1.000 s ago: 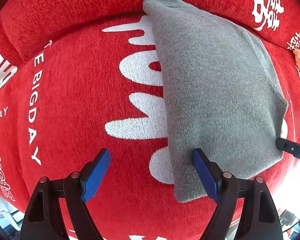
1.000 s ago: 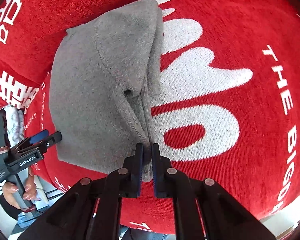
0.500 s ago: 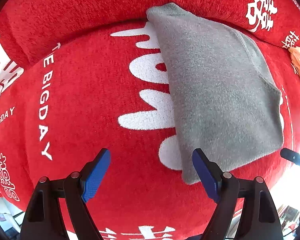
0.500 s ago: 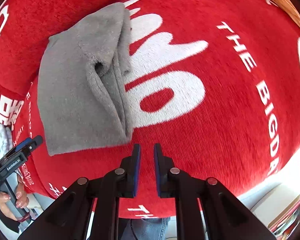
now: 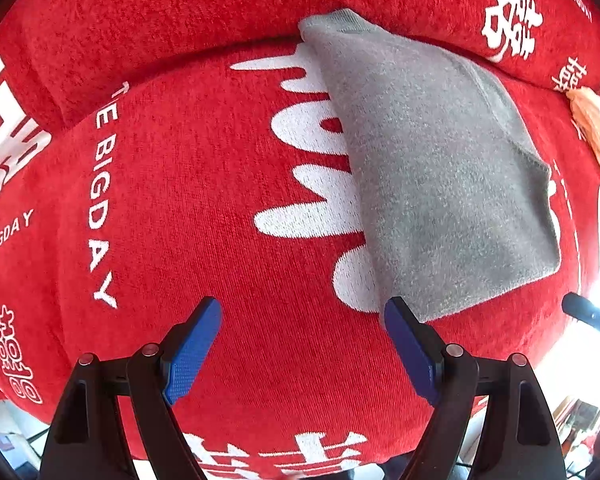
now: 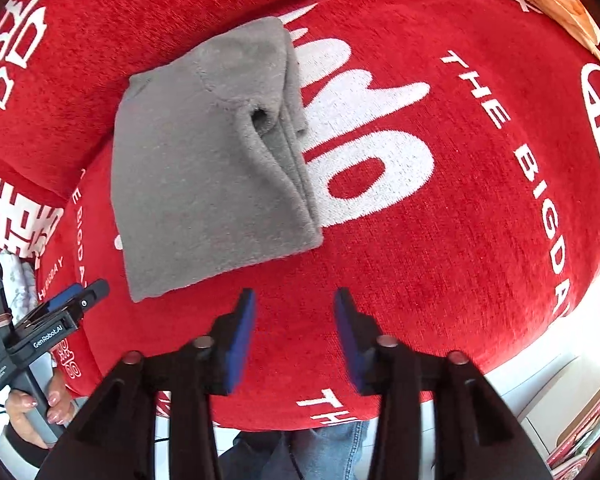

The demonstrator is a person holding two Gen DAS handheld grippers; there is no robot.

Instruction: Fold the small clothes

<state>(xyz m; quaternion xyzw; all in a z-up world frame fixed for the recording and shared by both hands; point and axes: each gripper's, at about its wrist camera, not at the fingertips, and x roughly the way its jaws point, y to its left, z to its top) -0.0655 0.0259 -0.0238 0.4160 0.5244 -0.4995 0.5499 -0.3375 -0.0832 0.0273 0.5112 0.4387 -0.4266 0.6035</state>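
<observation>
Left wrist view: the left gripper stands wide at the bottom of the frame, its jaws opening, nothing between them but red cover (white lettering all over it). The folded grey garment lies in the upper right, its near corner just above the right-hand blue pad, whether touching I cannot tell.

Right wrist view: the right gripper at bottom centre is about half open, jaws opening and empty, clear of the garment, which lies in the upper left. The left gripper shows at the lower left, held by a hand.
</observation>
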